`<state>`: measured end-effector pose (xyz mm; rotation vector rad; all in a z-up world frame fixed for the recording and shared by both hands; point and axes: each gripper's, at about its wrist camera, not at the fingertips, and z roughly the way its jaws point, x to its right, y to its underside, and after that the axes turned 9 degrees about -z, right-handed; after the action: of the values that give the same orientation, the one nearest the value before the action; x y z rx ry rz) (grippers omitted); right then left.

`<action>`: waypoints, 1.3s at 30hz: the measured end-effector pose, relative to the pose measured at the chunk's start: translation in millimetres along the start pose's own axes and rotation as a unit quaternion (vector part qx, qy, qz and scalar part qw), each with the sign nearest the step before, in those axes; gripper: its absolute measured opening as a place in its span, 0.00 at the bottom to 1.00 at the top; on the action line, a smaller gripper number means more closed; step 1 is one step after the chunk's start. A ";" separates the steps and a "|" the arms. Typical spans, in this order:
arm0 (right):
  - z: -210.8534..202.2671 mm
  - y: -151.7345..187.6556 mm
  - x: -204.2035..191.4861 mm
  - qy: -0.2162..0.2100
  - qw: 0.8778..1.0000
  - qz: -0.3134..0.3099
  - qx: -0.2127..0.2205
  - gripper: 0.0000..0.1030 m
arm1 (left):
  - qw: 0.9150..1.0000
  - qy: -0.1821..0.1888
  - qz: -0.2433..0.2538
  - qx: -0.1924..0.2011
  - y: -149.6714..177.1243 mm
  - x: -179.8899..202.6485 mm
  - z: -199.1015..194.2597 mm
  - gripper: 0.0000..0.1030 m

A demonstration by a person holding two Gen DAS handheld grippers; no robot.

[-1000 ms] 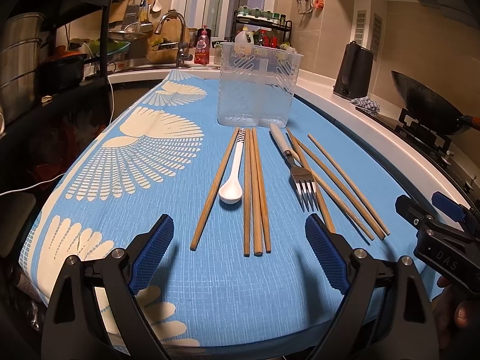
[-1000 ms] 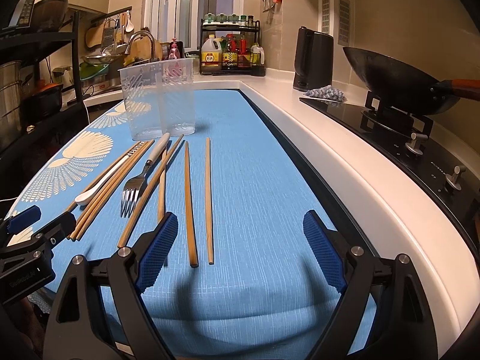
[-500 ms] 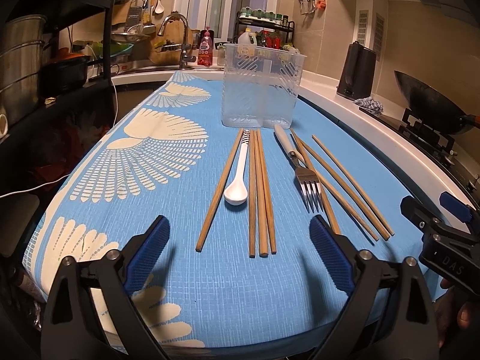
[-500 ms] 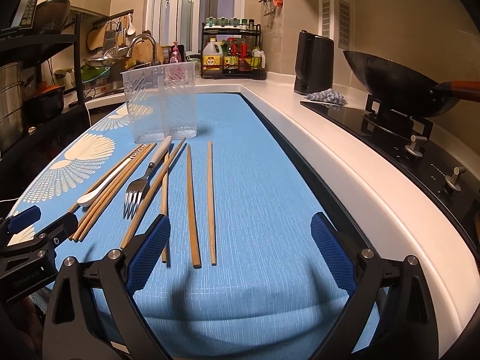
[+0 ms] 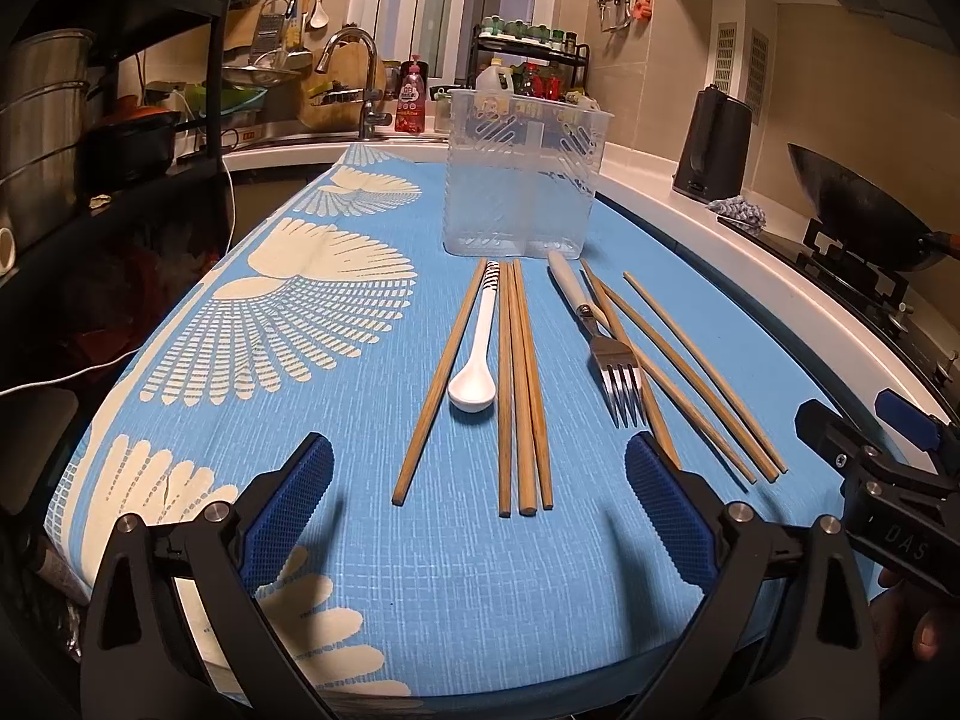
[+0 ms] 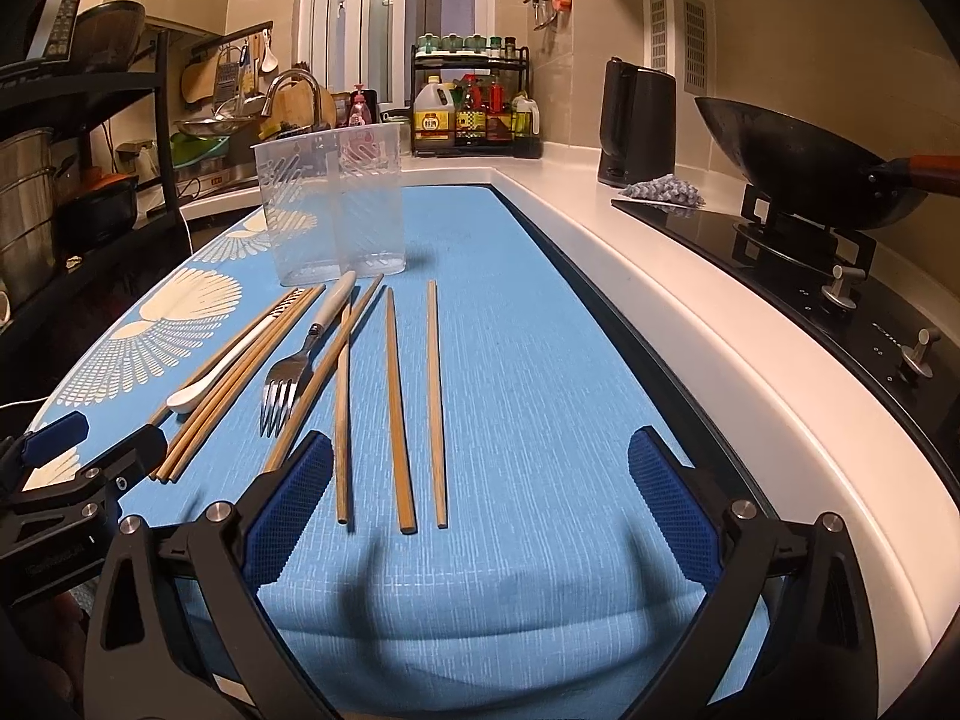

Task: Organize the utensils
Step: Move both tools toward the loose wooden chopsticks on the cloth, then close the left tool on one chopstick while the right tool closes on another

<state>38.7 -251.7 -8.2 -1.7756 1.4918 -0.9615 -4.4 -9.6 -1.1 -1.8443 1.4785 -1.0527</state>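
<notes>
Wooden chopsticks lie lengthwise on a blue patterned cloth (image 5: 270, 360): one group (image 5: 522, 396) in the middle, another (image 5: 690, 372) to the right. Among them lie a white spoon (image 5: 474, 387) and a fork (image 5: 618, 360) with a pale handle. Behind them stands a clear, empty two-compartment holder (image 5: 522, 180). My left gripper (image 5: 480, 450) hovers open near the cloth's front edge, short of the middle chopsticks. My right gripper (image 6: 480, 441) hangs over the near ends of the right chopsticks (image 6: 399, 420); its jaws are opening with nothing gripped between them.
A white counter edge (image 6: 690, 324) runs along the cloth's right side, with a hob, a black wok (image 6: 798, 162) and a kettle (image 6: 636, 120) beyond. A sink and tap (image 5: 360, 78) sit behind the holder. Dark shelving with pots (image 5: 48, 108) stands at the left.
The jaws of both grippers have spread wider. The utensils and the holder lie as before.
</notes>
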 end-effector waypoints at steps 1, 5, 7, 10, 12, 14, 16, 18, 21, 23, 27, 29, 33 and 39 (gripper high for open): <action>0.0 0.2 -0.6 0.001 1.000 0.000 0.000 0.94 | 1.000 0.000 -0.001 -0.001 -0.1 -0.2 0.1 0.92; 0.1 0.1 -1.2 0.001 1.000 0.000 0.000 0.94 | 1.000 0.000 -0.001 -0.001 -0.5 0.0 0.6 0.92; 0.2 0.3 -0.7 0.001 1.000 0.000 0.000 0.94 | 1.000 0.000 -0.001 -0.001 -0.4 0.2 0.6 0.92; 0.4 0.6 -1.3 0.001 1.000 -0.001 -0.001 0.92 | 1.000 0.002 -0.001 -0.003 -0.1 0.1 1.2 0.92; 1.6 1.1 -1.7 0.000 1.000 -0.001 -0.004 0.87 | 1.000 0.003 0.000 -0.004 0.0 0.2 1.1 0.92; 3.2 2.5 -2.1 -0.001 1.000 -0.001 -0.008 0.80 | 1.000 0.003 0.000 -0.004 0.0 0.9 0.8 0.92; 4.7 3.8 -1.5 -0.004 1.000 0.000 -0.011 0.69 | 1.000 0.004 -0.001 -0.005 0.0 1.2 0.7 0.89; 6.5 3.7 -0.9 -0.008 1.000 0.000 -0.013 0.64 | 1.000 0.005 -0.004 -0.009 0.8 0.4 0.5 0.84; 11.0 3.7 -0.4 -0.021 1.000 0.001 -0.019 0.59 | 1.000 -0.004 -0.009 -0.014 0.2 -4.2 2.7 0.69; 15.8 4.4 0.2 -0.027 0.999 0.003 -0.026 0.56 | 1.000 -0.011 -0.015 -0.018 -1.0 -8.1 4.6 0.57; 28.4 6.4 3.4 -0.036 0.998 0.010 -0.044 0.50 | 0.999 -0.035 -0.020 -0.021 -2.1 -16.2 11.6 0.36; 34.8 7.9 4.5 -0.042 0.998 0.013 -0.053 0.49 | 0.999 -0.040 -0.021 -0.024 -2.8 -18.1 15.8 0.33; 42.6 11.7 4.3 -0.048 0.997 0.006 -0.060 0.49 | 0.998 -0.049 -0.016 -0.029 -0.1 -19.2 22.9 0.28; 43.1 11.4 -0.7 -0.053 0.997 -0.015 -0.055 0.41 | 0.998 -0.053 0.004 -0.021 1.6 -13.6 24.2 0.19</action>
<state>68.8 -252.6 -41.2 -1.9019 1.4793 -0.8000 13.8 1.9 -18.7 -1.8924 1.4547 -0.9126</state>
